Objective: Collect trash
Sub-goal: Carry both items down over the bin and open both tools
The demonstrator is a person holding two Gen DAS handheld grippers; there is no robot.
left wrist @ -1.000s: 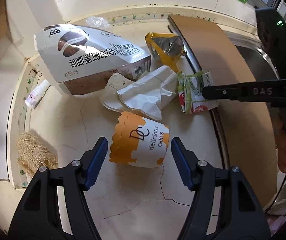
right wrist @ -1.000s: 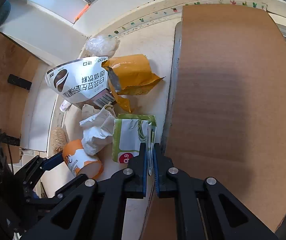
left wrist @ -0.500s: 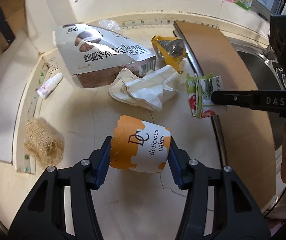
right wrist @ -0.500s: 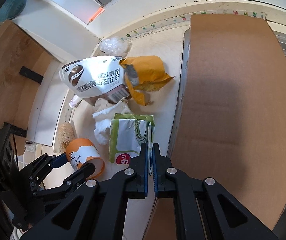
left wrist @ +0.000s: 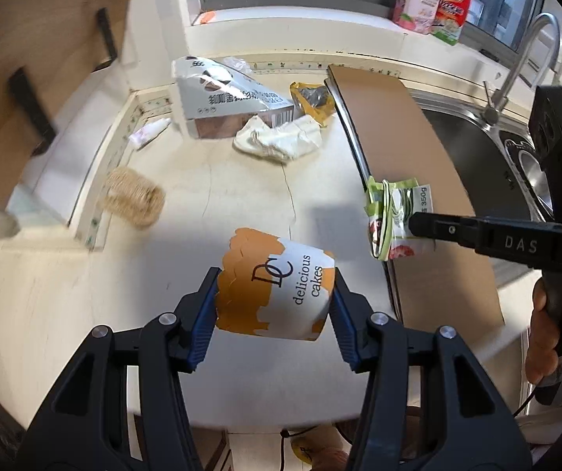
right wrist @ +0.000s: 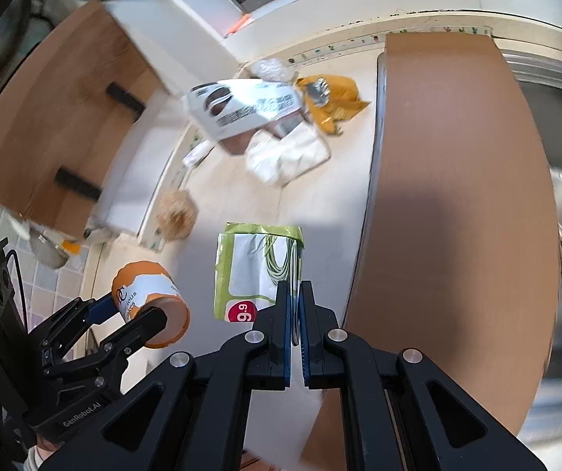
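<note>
Clamping the orange-and-white paper cake cup (left wrist: 277,286) between both blue pads, the left gripper (left wrist: 275,306) holds it clear of the countertop (left wrist: 210,204). To its right, the right gripper (right wrist: 294,310) is pinched tight on the green-and-white wrapper (right wrist: 257,267). Beyond both tongs lie the white carton (left wrist: 226,98), crumpled paper (left wrist: 277,137) and yellow bag (left wrist: 312,98).

Paper cup (left wrist: 277,286) reads "DC delicious cakes"; green packet (right wrist: 257,271) "9.9"; right gripper (left wrist: 418,227) "DAS".
</note>
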